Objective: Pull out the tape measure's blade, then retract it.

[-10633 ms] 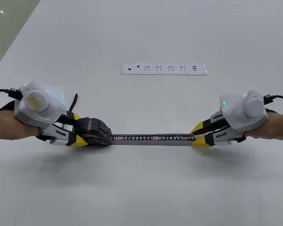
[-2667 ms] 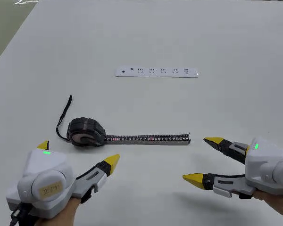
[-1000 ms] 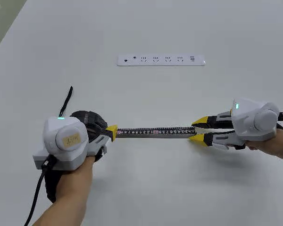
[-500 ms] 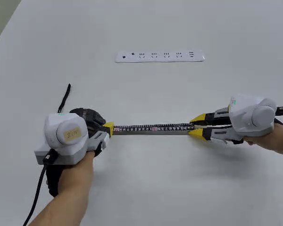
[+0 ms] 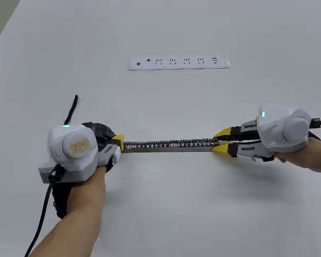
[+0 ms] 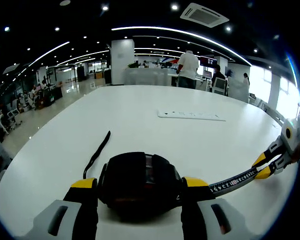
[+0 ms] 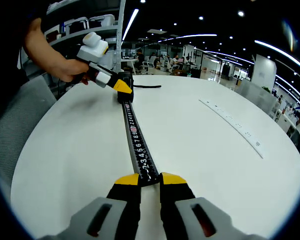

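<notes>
Left claw [image 6: 140,183]: clamped on the tape measure case [image 5: 100,131], at 9 o'clock on the worktop [image 5: 166,214].
Right claw [image 5: 221,142]: pinched narrowly on the blade [image 5: 168,144] end, at 3 o'clock.
Hidden: blade's very tip, between the right jaws; case mostly behind the left claw.

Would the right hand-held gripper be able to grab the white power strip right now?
Probably not yet: the right hand-held gripper is shut on the blade. Otherwise, bare table leads to the power strip.

matt white table [image 5: 166,214], black plastic tape measure [image 6: 140,177]
</notes>
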